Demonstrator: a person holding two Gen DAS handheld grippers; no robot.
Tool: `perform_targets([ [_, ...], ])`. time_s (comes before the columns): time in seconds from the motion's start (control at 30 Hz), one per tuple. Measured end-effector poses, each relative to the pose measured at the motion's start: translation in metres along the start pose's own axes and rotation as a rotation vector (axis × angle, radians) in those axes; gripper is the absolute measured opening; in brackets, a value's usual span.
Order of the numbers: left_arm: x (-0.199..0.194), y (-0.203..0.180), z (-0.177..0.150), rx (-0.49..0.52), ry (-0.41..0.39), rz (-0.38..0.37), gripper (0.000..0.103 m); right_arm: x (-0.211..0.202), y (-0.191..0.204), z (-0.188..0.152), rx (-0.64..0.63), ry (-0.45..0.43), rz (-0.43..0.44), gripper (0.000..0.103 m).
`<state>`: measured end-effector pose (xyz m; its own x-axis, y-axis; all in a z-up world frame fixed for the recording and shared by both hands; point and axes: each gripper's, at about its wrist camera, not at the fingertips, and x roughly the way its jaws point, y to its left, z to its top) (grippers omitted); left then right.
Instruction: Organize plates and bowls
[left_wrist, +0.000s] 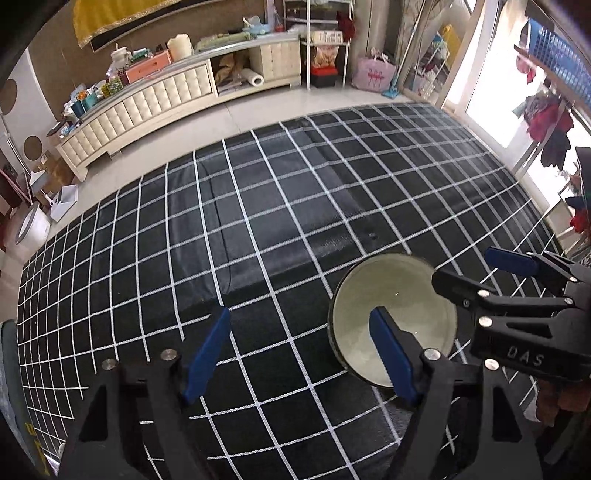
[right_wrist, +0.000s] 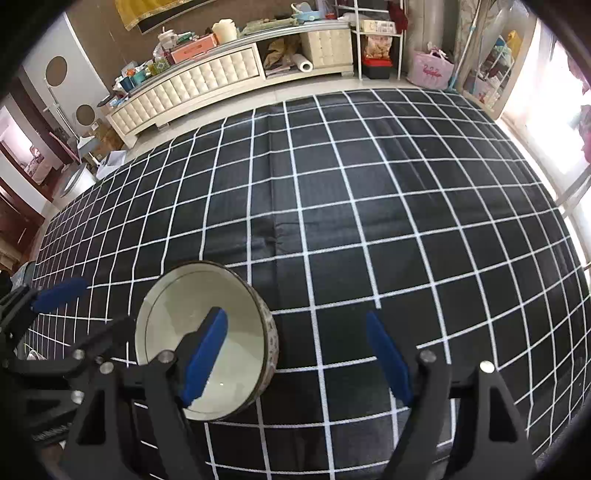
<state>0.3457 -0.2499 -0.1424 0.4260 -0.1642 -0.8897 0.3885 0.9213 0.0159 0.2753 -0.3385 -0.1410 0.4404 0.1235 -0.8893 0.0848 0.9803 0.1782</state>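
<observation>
bowl (left_wrist: 393, 317) | upright on the grid cloth (left_wrist: 258, 221), near its front edge | left gripper (left_wrist: 301, 354) and right gripper (right_wrist: 297, 356) both spread wide, empty | advice: straddle the rim squarely, then clamp.

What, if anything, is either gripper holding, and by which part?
Nothing is held. The left gripper and right gripper are both open, and the bowl sits on the checked cloth between them.
</observation>
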Motion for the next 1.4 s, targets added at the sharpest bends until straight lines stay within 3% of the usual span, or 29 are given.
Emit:
perform_targets([
  [0.1,0.01,-0.002,-0.002,0.024,0.022,0.017,0.072,0.0,0.0,-0.001,-0.003,0.003,0.001,0.079],
  [0.23,0.021,-0.003,-0.004,0.031,0.064,-0.016,0.065,0.006,0.0,-0.003,-0.013,0.024,0.018,0.064],
  [0.33,0.027,-0.004,-0.004,0.032,0.084,-0.031,0.054,0.01,0.004,-0.006,-0.032,0.04,0.043,0.053],
  [0.4,0.031,-0.004,-0.006,0.029,0.094,-0.031,0.037,0.012,0.006,-0.008,-0.051,0.045,0.042,0.046],
  [0.5,0.034,-0.005,-0.007,0.011,0.111,-0.066,0.026,0.018,0.006,-0.01,-0.062,0.058,0.046,0.034],
  [0.73,0.041,-0.019,-0.007,0.05,0.135,-0.057,0.017,0.018,-0.001,-0.012,-0.052,0.042,0.065,0.016],
  [1.4,0.043,-0.037,-0.009,0.08,0.112,-0.003,0.011,0.005,0.001,-0.019,0.001,0.002,0.089,0.013],
])
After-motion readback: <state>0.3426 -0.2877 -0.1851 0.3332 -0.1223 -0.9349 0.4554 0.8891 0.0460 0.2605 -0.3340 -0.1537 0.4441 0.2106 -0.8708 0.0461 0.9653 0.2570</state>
